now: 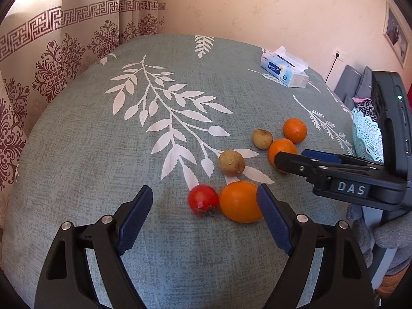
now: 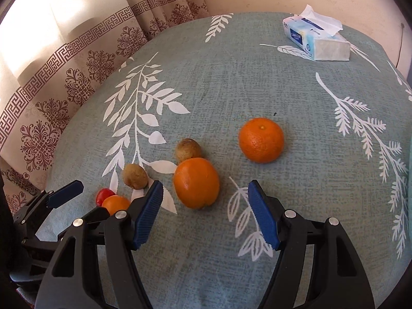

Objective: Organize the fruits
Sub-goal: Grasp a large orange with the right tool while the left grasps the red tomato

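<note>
No fruit sorted yet: three oranges (image 2: pixel 196 182), two brown fruits (image 2: pixel 134 176) and tomato (image 1: pixel 203 200) lie loose on the table (image 2: pixel 206 82). Left gripper (image 1: pixel 204 206) and right gripper (image 2: pixel 205 212) fingers spread, empty.

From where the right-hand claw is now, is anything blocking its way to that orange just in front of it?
Nothing visible does. The right gripper is open, and the orange lies just beyond its tips on bare tablecloth. A brown fruit sits right behind the orange, not in front.
</note>
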{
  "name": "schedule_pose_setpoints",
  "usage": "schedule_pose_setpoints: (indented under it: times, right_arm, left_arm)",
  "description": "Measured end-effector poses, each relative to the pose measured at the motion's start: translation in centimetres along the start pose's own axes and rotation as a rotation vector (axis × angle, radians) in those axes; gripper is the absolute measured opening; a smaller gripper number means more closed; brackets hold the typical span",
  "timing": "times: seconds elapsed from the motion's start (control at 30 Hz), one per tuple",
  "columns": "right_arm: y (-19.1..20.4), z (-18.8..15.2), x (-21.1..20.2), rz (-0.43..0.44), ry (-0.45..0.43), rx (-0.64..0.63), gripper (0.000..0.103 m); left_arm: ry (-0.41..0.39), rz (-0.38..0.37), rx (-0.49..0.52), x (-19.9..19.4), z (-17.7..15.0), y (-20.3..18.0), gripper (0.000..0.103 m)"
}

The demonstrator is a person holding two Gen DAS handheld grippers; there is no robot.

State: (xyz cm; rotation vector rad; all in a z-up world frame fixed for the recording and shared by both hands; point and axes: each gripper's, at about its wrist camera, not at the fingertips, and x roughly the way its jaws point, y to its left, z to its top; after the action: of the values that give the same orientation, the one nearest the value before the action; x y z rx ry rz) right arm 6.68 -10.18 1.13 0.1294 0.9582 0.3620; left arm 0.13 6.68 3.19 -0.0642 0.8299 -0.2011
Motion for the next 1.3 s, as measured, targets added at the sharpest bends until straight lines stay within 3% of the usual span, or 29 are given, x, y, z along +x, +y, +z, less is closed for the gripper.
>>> schedule_pose_setpoints:
  times: [0.2,0.3,0.37,0.57,0.73,0.87,0.97,1.2,1.3]
  right_arm:
    - [1.0,0.5,1.2,-0.067,-0.027,-0.068,0.052]
    - [1.1,0.4,1.1,-0.067,-0.033,-0.082,0.047]
    - [1.3,0.4,0.9,-0.054,-0.031,-0.089,0.038]
    - [1.6,-0.4,0.0,-0.067,-0.040,-0.102,0.038]
    - [0.9,-0.8,-1.0,-0.059,-0.056,-0.072,0.038]
    - [0.6,-1.0,-1.7,-0.046,-0.064,-0.058,0.038]
    - [0.8,-1.2,-2.0,-0.037,-0.067,-0.061,0.038]
    - [1.1,-1.4,-2.2,-0.024,-0.071,-0.063,0.038]
    - [1.0,-1.5,-2.5,-0.023,-0.076,-0.060,0.038]
  left_arm:
    - [-0.002,-0.014,0.025,0.2,-0.3,-0.6,0.082]
    - [0.007,-0.020,0.026,0.3,-0.4,-0.7,0.082]
    - [0.012,-0.030,0.025,0.4,-0.5,-0.6,0.082]
    - [0.027,-0.047,0.048,0.5,-0.7,-1.0,0.082]
    - [0.072,-0.102,-0.024,0.9,-0.6,0.7,0.082]
    - [0.079,-0.126,-0.035,0.3,-0.6,1.6,0.074]
    - [0.075,-0.101,0.001,-0.3,-0.8,1.7,0.066]
    - [0.086,-0.025,0.039,0.6,-0.7,2.3,0.057]
    - [0.085,-0.025,0.050,1.3,-0.1,1.9,0.054]
